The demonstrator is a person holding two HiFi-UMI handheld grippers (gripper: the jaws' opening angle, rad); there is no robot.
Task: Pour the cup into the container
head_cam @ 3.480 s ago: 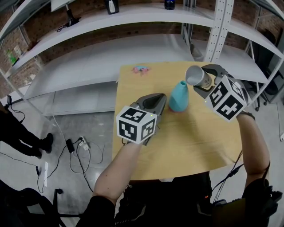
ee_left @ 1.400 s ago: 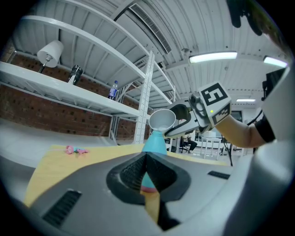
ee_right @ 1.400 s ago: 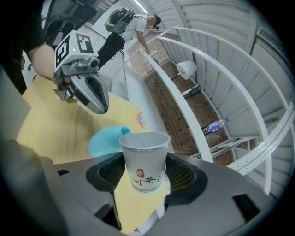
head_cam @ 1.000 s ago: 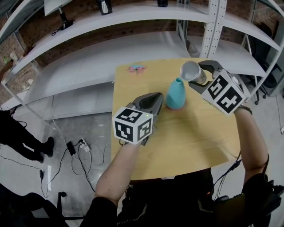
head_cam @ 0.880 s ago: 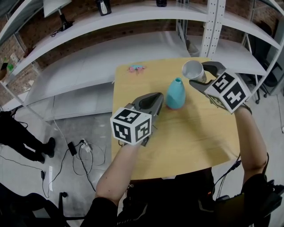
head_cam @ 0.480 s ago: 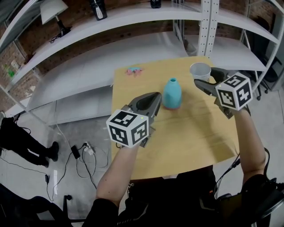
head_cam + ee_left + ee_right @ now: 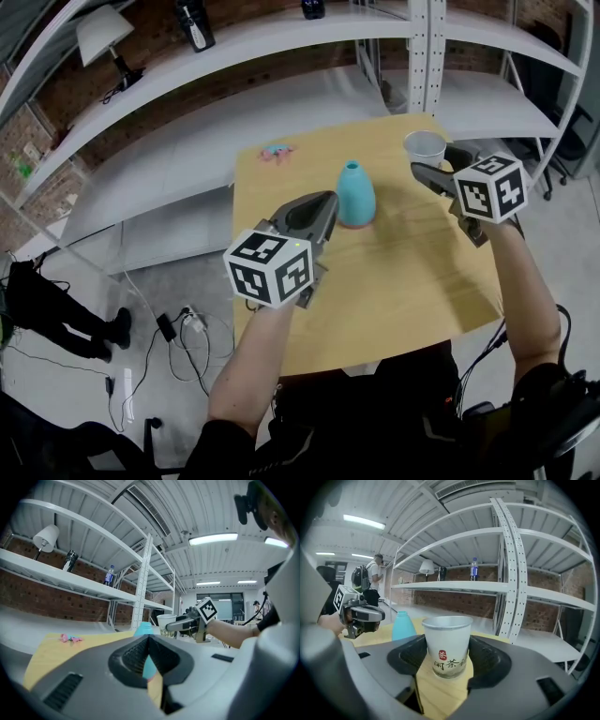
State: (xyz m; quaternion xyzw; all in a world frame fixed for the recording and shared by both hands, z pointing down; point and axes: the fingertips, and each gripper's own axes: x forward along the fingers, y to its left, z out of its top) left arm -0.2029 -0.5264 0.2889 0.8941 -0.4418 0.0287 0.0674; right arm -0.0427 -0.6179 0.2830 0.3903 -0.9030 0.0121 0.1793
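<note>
Right gripper (image 7: 436, 161): fingers pinching the cup (image 7: 447, 644) by its sides.
Cup: white paper, upright, over the far right corner of the worktop (image 7: 403, 272), apart from the container.
Container (image 7: 355, 192): teal, narrow-necked, standing on the worktop.
Left gripper (image 7: 323, 204): fingers pressed together, nothing between them, near the container.

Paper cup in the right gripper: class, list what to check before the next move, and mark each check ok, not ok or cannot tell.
1. The paper cup stands upright: ok.
2. The right gripper is closed on the cup from both sides: ok.
3. The teal container is upright on the table, apart from the cup: ok.
4. The left gripper is shut and empty: ok.
5. The cup is emptied: cannot tell.
</note>
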